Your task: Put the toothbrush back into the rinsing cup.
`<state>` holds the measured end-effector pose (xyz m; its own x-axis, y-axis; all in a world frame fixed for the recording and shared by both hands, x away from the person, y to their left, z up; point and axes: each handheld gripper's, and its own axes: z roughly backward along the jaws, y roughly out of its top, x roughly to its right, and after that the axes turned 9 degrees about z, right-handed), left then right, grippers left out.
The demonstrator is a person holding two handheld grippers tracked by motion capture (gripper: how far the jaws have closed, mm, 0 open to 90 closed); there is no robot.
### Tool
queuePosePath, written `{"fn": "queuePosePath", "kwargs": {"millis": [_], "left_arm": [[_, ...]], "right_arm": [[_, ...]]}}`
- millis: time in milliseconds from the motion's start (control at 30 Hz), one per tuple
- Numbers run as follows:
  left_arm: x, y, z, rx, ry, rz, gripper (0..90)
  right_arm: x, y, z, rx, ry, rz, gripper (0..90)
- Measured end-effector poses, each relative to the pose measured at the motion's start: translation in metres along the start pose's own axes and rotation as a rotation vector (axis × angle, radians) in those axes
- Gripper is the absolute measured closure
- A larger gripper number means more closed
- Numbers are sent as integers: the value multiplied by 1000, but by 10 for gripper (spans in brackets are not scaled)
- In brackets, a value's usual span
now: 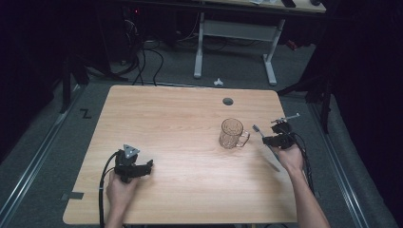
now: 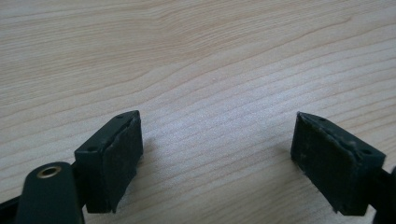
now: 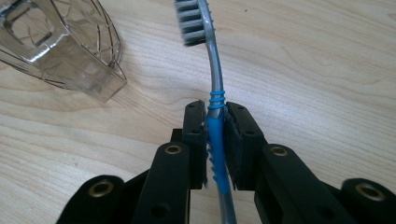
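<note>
A clear glass mug (image 1: 232, 133) with a handle stands right of the table's middle; its handle and base show in the right gripper view as the mug (image 3: 60, 44). My right gripper (image 1: 274, 140) is just right of the mug, shut on a blue-and-grey toothbrush (image 1: 262, 137). In the right gripper view the toothbrush (image 3: 215, 126) is pinched at its blue grip by the right gripper (image 3: 215, 109), and its bristle head points up past the mug. Near the front left, my left gripper (image 1: 146, 166) rests low over the wood. In its own view the left gripper (image 2: 217, 135) is open with bare table between the jaws.
The wooden table (image 1: 180, 123) has a round cable hole (image 1: 227, 101) near its far edge. Beyond the table stand a white desk frame (image 1: 235, 40) and loose cables (image 1: 142, 57) on the grey floor. A black cable trails from each gripper.
</note>
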<state>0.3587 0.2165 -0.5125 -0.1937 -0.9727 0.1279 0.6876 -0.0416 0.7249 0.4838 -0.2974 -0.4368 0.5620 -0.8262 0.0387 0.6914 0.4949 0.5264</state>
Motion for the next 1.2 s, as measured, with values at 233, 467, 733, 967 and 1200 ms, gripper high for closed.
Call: {"fn": "queuePosePath", "kwargs": {"millis": [233,467,733,967,1200], "left_arm": [[0,0,0,0,0,0,173],[0,0,0,0,0,0,173],[0,0,0,0,0,0,173],[0,0,0,0,0,0,173],[0,0,0,0,0,0,173]], "right_arm": [[0,-5,8,36,9,-5,793],[0,-8,16,71,17,-10,793],[-5,-9,31,129,24,6,792],[-9,-11,38,163,30,18,792],[-12,-15,42,184,47,23,792]]}}
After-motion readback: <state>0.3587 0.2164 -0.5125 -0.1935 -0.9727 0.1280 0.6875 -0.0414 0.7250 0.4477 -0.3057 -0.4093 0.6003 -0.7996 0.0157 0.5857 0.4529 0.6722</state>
